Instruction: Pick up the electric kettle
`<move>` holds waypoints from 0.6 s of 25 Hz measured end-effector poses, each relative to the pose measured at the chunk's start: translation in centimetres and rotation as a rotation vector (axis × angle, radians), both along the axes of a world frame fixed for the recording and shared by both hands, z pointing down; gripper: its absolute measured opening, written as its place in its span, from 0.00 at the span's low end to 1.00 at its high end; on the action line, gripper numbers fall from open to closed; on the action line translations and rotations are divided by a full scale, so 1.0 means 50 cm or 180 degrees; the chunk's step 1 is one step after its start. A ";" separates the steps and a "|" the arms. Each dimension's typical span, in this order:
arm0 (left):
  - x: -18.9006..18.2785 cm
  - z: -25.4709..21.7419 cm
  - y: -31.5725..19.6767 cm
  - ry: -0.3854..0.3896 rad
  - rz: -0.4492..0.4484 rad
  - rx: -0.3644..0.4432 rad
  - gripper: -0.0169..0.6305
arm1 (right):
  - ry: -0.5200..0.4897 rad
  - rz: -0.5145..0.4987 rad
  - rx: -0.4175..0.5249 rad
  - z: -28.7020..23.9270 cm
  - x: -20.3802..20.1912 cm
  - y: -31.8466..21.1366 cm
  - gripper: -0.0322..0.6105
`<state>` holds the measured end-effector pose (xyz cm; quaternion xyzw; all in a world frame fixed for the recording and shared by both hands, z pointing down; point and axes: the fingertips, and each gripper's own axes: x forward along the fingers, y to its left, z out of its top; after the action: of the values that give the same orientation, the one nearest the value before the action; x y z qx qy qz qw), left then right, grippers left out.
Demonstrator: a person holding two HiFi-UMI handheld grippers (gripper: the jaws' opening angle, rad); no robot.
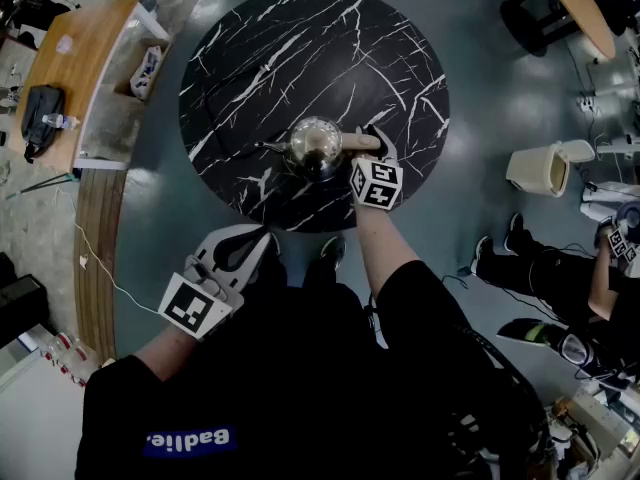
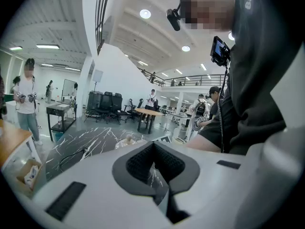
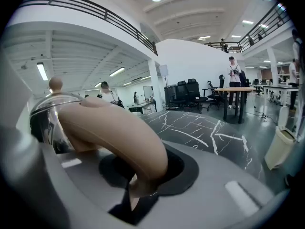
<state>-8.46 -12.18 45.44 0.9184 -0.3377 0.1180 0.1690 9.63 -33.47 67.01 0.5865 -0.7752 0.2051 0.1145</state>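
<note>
- Electric kettle (image 1: 315, 148) stands on a round black table (image 1: 300, 48) with white marble veins, in the part of the top nearer to the person.
- Its body is a shiny dome. A thin spout (image 1: 270, 146) points to the left in the head view, and a beige handle (image 1: 358, 142) points to the right.
- In the right gripper view the clear body (image 3: 45, 118) with a small round knob (image 3: 55, 84) on the lid is at the left, and the curved handle (image 3: 114, 132) comes from it down into the jaws.
- The right gripper (image 1: 372, 146) is clamped on this handle: the beige arch sits in the dark notch and the jaws close against it from both sides (image 3: 143, 175).
- Its marker cube (image 1: 377, 183) is just on the person's side of the kettle, over the edge of the table.
- The left gripper (image 1: 255, 240) hangs off the table, well apart from the kettle, low and to the left in the head view.
- Its jaws are pressed together with nothing between them (image 2: 153, 151); only the marble top (image 2: 81, 144) shows through the small dark opening.
- Beyond these jaws the lid of the kettle (image 2: 126, 141) is just visible.
- A cream bin (image 1: 540, 168) stands on the floor to the right of the table, and a wooden table (image 1: 80, 58) is at the far left.
</note>
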 end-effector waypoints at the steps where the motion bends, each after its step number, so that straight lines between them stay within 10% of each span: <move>1: -0.001 0.000 0.000 0.0002 -0.0004 -0.0002 0.04 | -0.0001 0.0009 0.0006 -0.001 0.000 -0.001 0.17; 15: -0.003 -0.001 0.010 0.0015 0.0010 0.0019 0.04 | -0.0092 0.0166 -0.0019 -0.015 0.003 -0.004 0.17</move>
<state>-8.62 -11.67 45.40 0.9197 -0.3362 0.1151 0.1669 9.76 -33.65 66.27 0.6032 -0.7605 0.2188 0.0996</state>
